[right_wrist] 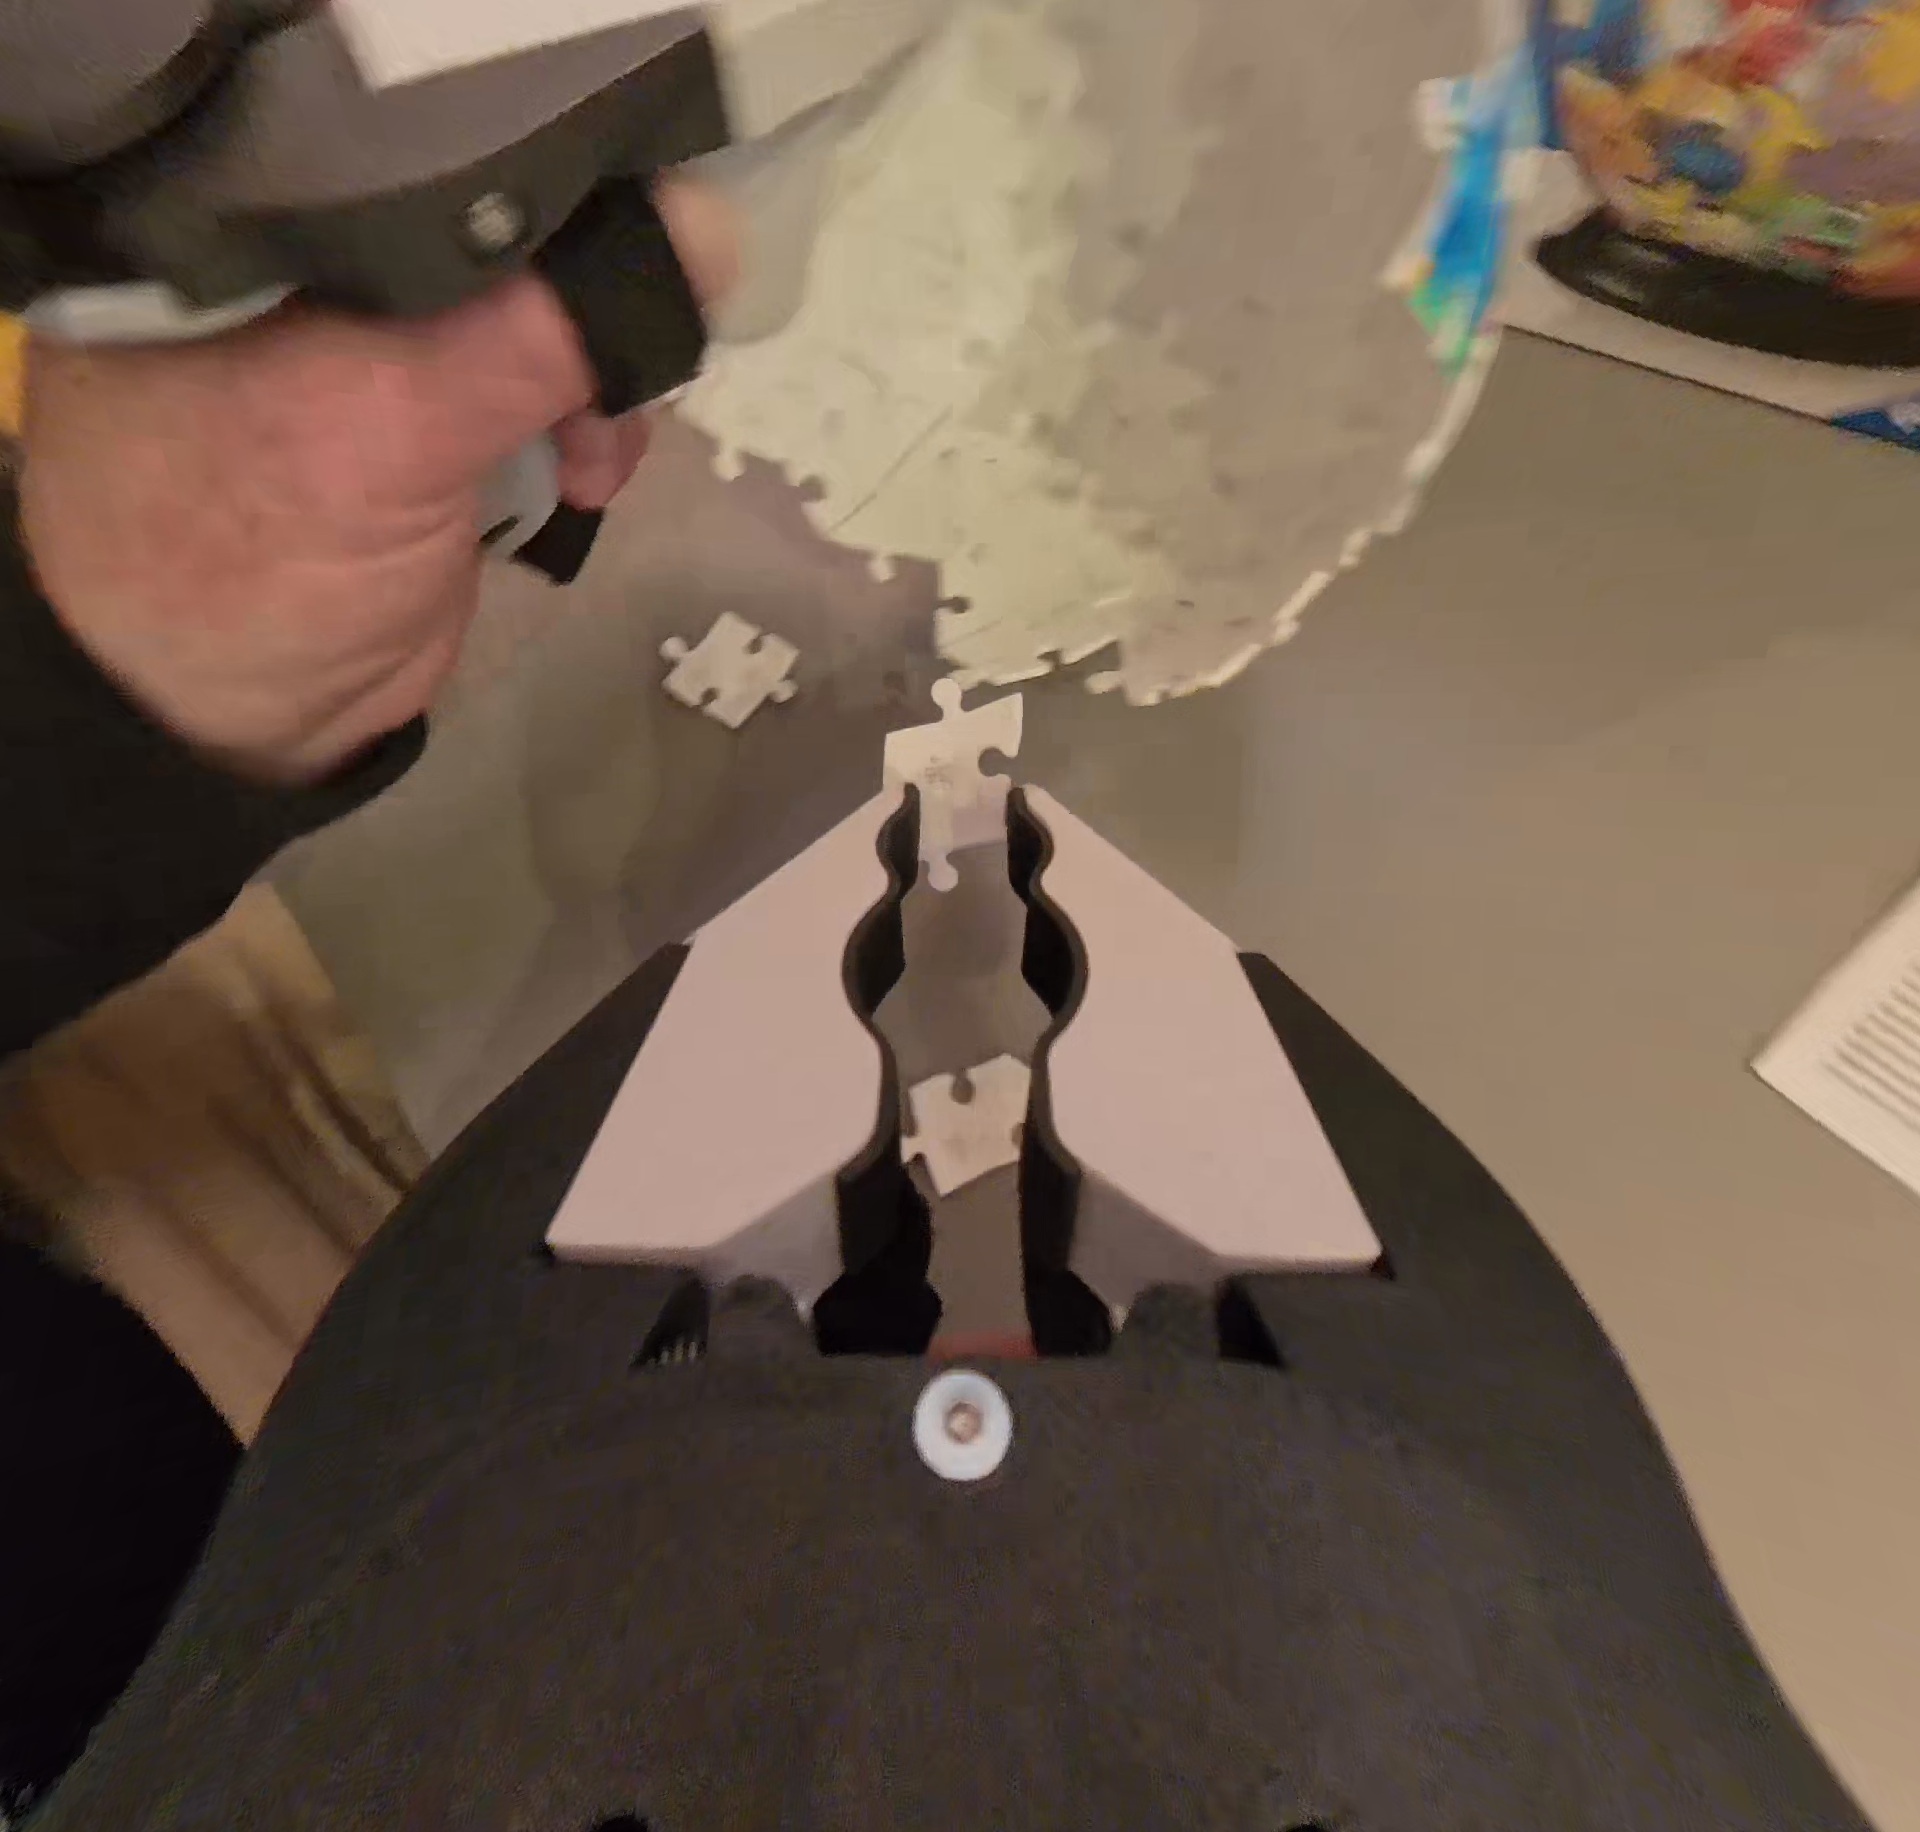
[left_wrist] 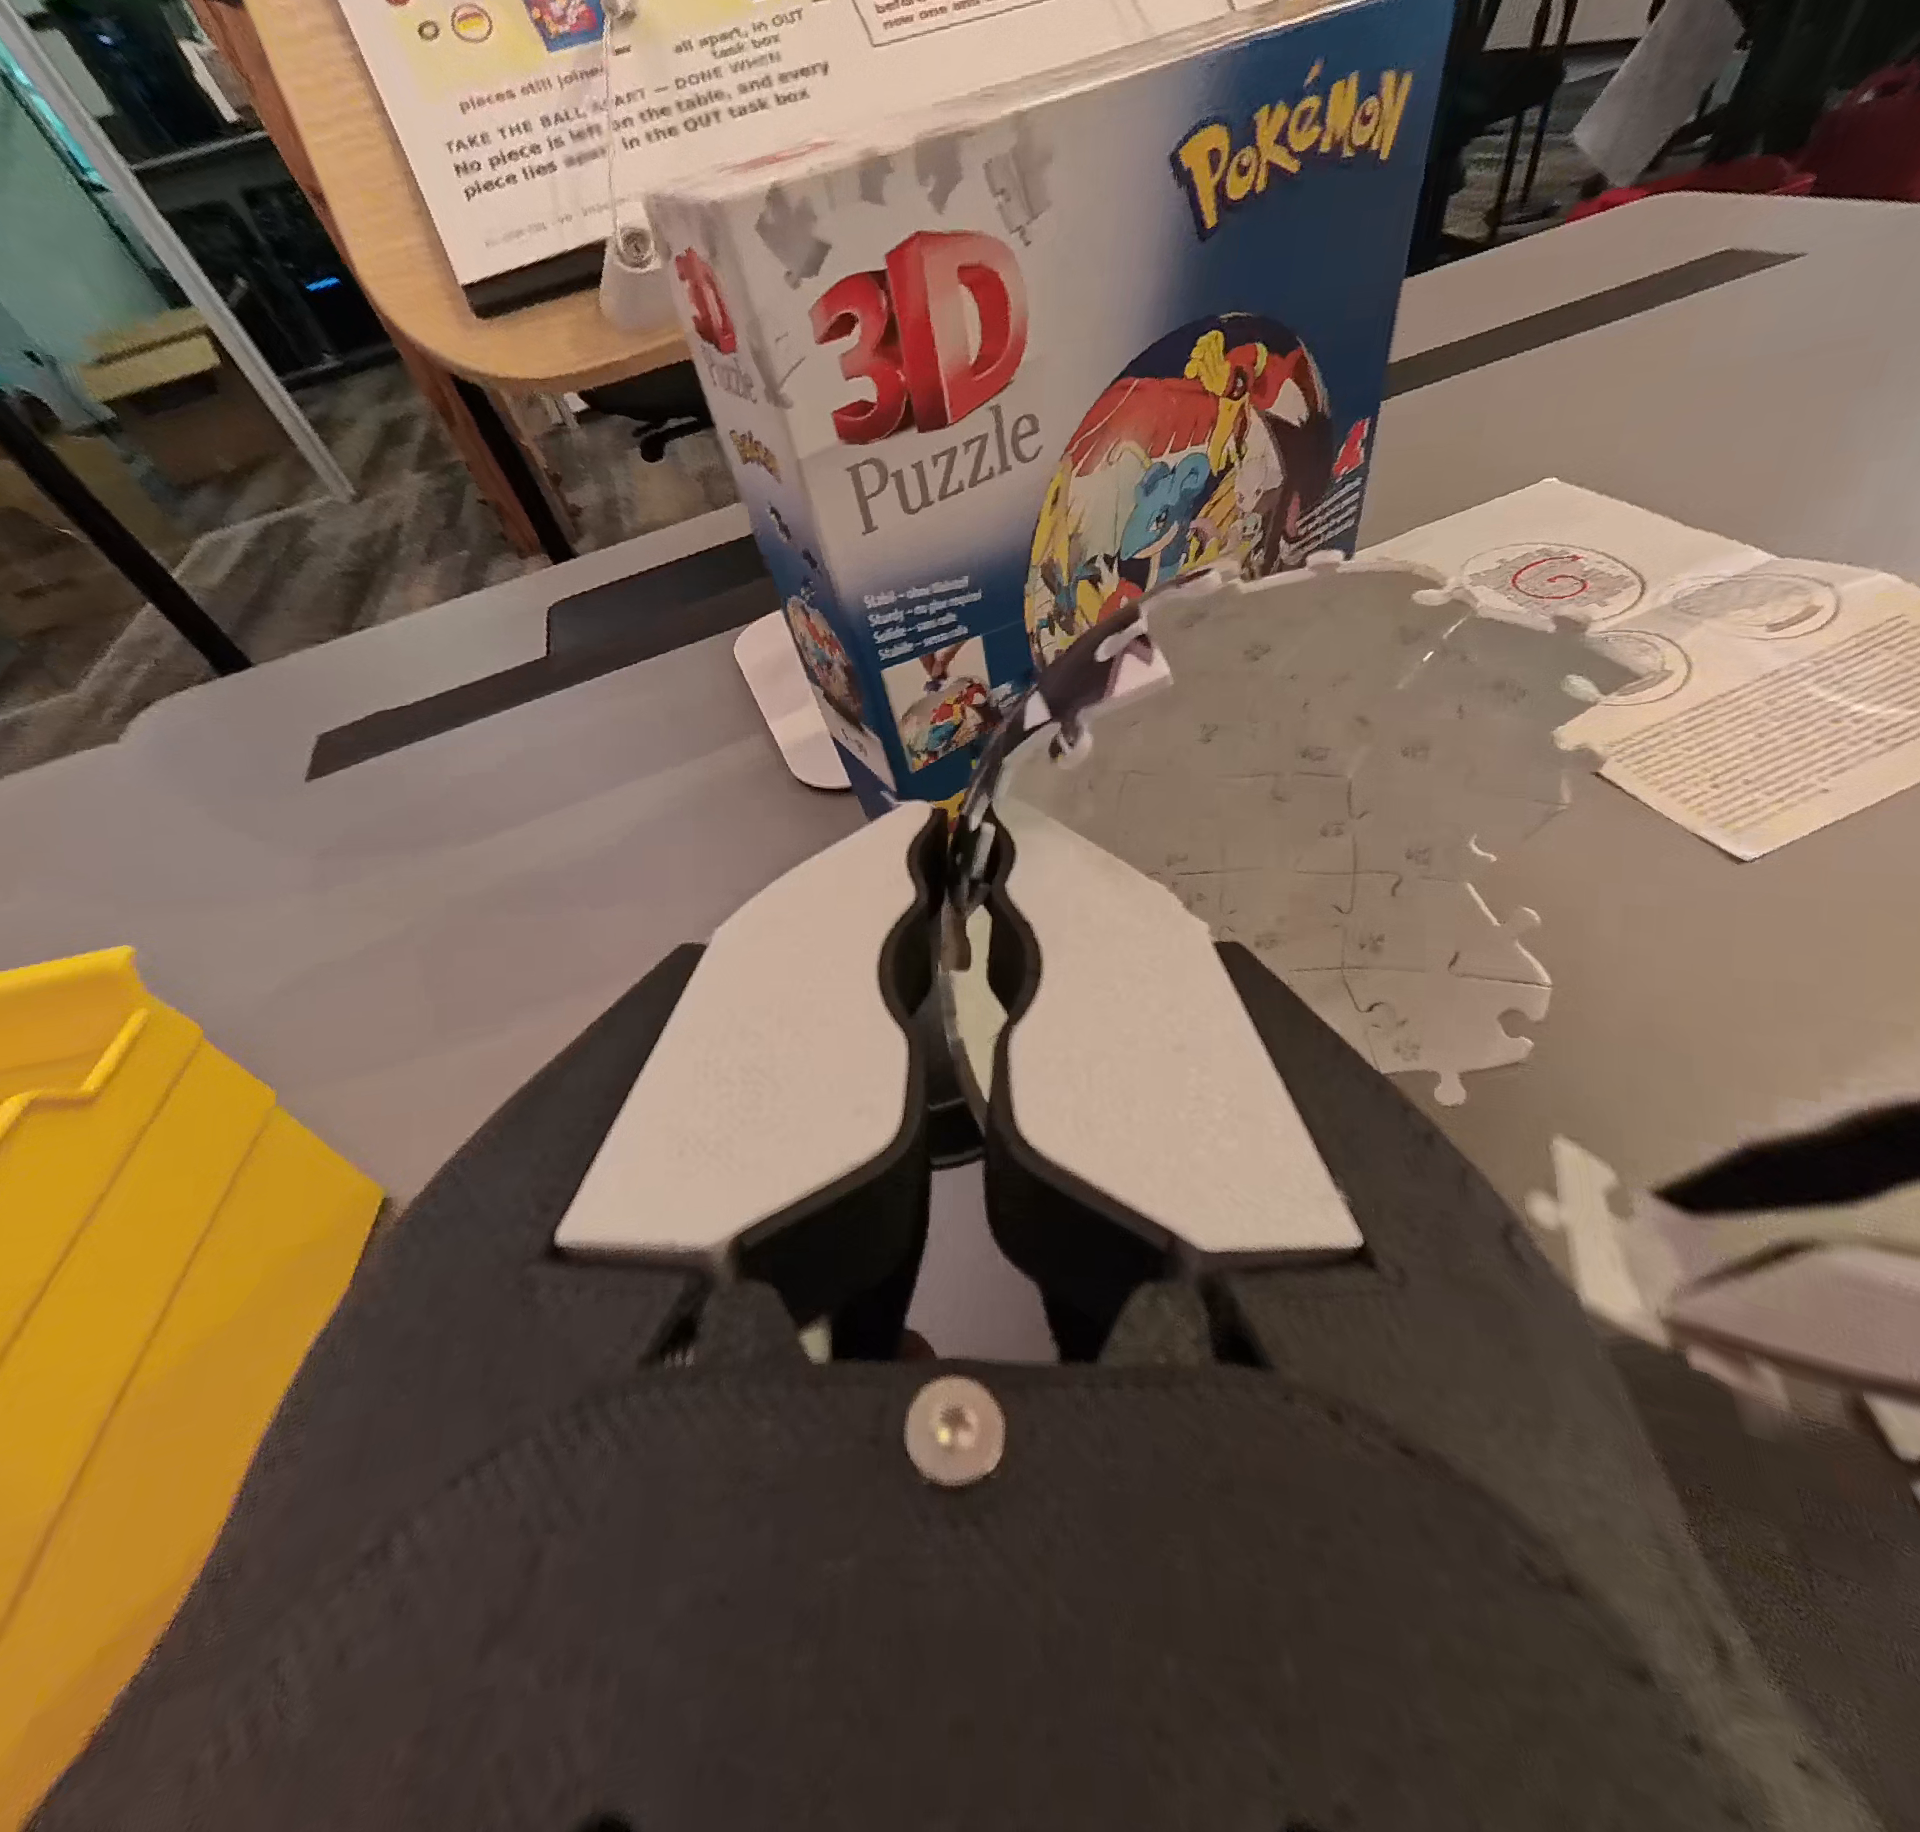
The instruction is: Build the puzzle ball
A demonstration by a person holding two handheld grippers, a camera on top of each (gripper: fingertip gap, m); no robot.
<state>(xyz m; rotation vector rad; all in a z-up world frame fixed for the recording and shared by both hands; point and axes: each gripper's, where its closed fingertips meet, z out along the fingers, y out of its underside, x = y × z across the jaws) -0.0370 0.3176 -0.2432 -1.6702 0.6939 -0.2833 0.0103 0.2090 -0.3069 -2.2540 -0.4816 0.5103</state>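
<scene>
My left gripper (left_wrist: 961,852) is shut on the rim of a partly built puzzle ball shell (left_wrist: 1340,795). The shell is curved and its grey inner side faces me, held above the table. In the right wrist view the shell (right_wrist: 1091,328) hangs just beyond my right gripper (right_wrist: 963,800), which is shut on a single grey puzzle piece (right_wrist: 951,748). That piece sits just below the shell's jagged lower edge, apart from it. The right gripper also shows, blurred, at the right edge of the left wrist view (left_wrist: 1766,1252).
A blue puzzle box (left_wrist: 1039,411) stands behind the shell. A yellow bin (left_wrist: 125,1221) is at the left and a leaflet (left_wrist: 1766,702) at the right. Two loose pieces (right_wrist: 732,683) (right_wrist: 966,1122) lie on the grey table. A hand (right_wrist: 260,535) holds the left gripper. One gripper's finger ends stand about 15 centimetres off the other's.
</scene>
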